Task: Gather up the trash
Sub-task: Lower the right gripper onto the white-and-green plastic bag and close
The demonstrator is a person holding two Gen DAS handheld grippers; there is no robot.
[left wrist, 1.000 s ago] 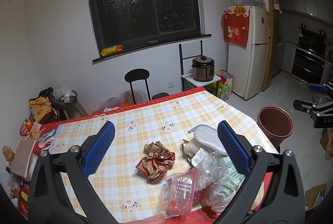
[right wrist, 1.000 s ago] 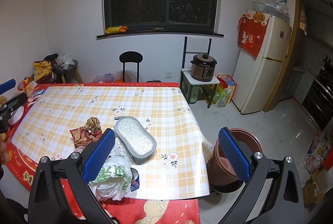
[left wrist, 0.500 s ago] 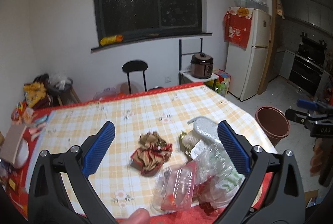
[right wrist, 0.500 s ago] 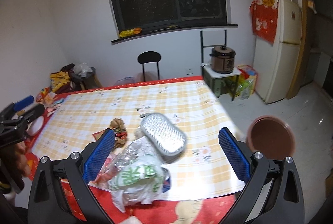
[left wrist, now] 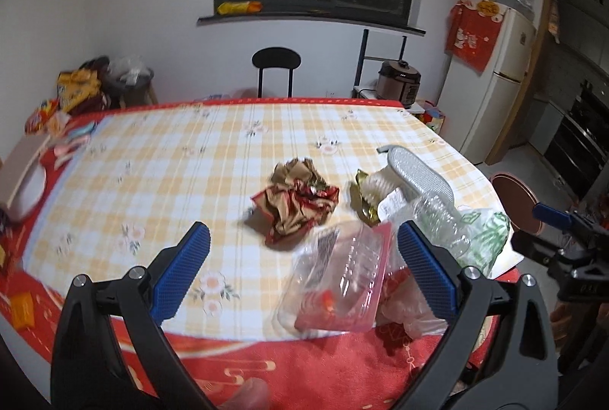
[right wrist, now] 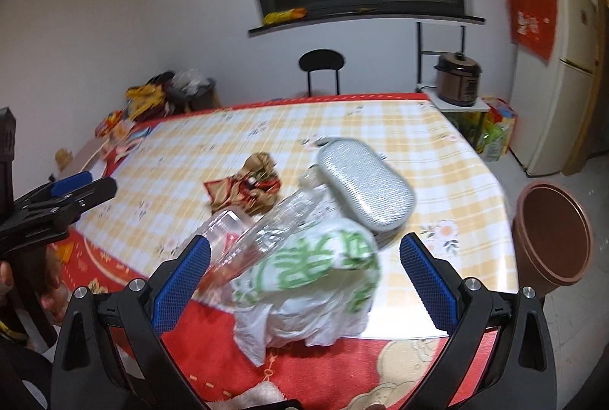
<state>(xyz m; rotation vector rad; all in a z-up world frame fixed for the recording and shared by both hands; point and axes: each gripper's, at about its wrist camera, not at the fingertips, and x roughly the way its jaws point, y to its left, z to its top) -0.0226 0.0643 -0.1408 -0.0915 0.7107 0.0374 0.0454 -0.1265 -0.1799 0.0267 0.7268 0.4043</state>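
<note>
Covering most of both views, the counter (left wrist: 160, 158) wears a yellow checked cloth with a red border, and a fridge (right wrist: 559, 75) stands against the far wall to the right. On the floor just off the counter's right edge sits a brown bin (right wrist: 552, 238), upright and open at the top. The trash lies clustered at the near right part of the counter: a white bag (right wrist: 312, 269) with green print slumps at the near edge, directly ahead of the right tool (right wrist: 304, 276), whose blue pads are spread wide with nothing between them. A grey pad (right wrist: 365, 181) lies behind the bag, tilted, resting partly on the pile. A clear bottle (right wrist: 281, 216) lies on its side against the bag's left. A clear tray (left wrist: 338, 280) with something red inside sits at the near edge, in front of the left tool (left wrist: 304, 273), which is likewise spread wide and holds nothing. A crumpled red and tan wrapper (left wrist: 293, 200) lies apart from the pile toward the counter's middle. A gold wrapper (left wrist: 365, 193) with a white pleated cup rests between that wrapper and the grey pad. Both tools hover above the near edge, clear of the trash.
</note>
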